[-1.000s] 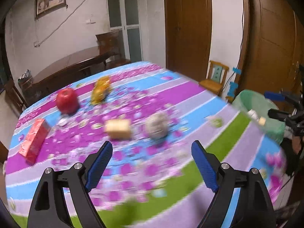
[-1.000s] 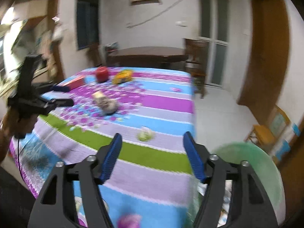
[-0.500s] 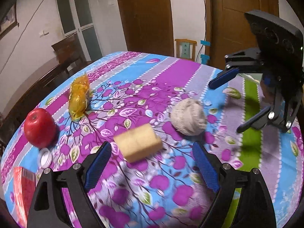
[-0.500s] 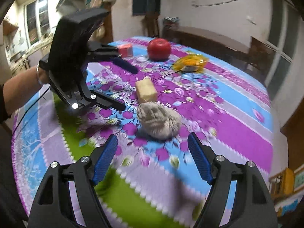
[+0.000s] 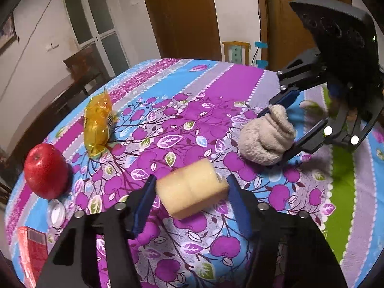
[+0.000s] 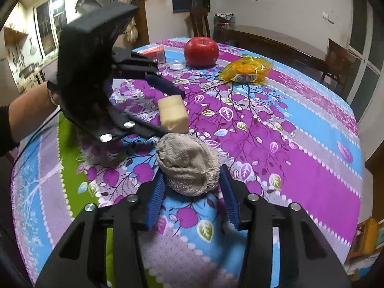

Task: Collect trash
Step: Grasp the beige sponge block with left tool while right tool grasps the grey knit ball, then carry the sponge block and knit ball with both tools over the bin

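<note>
Right now your left gripper has just been closing around the yellow sponge block, which lies on the tablecloth directly between the blue pads; the left pad meets its end, the right pad sits at or just shy of the other end, so treat that grip as not quite seated. The block's long axis runs across the jaws, end to end between the fingers, tilted slightly so its right end lies a little farther from you. Your right gripper has likewise just been closing, and its pads squeeze the crumpled beige rag from both sides; the wad bulges forward past the fingertips and has no clear long axis. Each hand is nearest its own item, the rag lying to the right of the block, so neither needs to cross over. Farther off, untouched, sit the yellow wrapper, pointing lengthwise away from you, the red apple, a small white cap and a red box.
</note>
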Tool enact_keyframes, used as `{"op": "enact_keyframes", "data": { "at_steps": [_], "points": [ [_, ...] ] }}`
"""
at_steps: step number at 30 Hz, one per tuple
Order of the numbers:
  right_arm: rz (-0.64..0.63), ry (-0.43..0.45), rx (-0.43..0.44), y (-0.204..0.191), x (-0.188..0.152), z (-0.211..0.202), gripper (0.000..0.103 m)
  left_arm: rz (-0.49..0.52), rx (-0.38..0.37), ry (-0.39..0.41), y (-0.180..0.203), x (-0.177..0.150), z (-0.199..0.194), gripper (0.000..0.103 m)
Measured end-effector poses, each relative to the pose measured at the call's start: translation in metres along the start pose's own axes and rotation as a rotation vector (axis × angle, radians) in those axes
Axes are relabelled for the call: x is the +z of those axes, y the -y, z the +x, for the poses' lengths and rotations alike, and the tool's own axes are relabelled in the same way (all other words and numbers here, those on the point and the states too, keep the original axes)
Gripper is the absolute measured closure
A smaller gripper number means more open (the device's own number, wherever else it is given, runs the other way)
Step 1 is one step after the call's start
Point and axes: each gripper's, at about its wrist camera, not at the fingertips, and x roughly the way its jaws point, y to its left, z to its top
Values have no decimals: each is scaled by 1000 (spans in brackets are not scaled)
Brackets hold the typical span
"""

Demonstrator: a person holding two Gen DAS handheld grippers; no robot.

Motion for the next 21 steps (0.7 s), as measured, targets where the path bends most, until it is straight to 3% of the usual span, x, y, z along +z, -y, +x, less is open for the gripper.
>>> {"op": "enact_keyframes", "data": {
  "at_steps": [4, 8, 16, 21],
  "points": [
    [28, 28, -14, -7, -9, -13, 62, -4, 28, 17, 13, -4, -15, 51],
    [102, 76, -55, -20, -25, -41, 62, -80, 96, 49, 30, -10, -47, 53],
    [221, 201, -237, -72, -58, -105, 62, -276, 257, 27, 95, -3, -99, 54],
    [315, 245, -343, -85, -87, -141, 62, -343, 332, 79, 149, 18, -120, 54]
  ]
}}
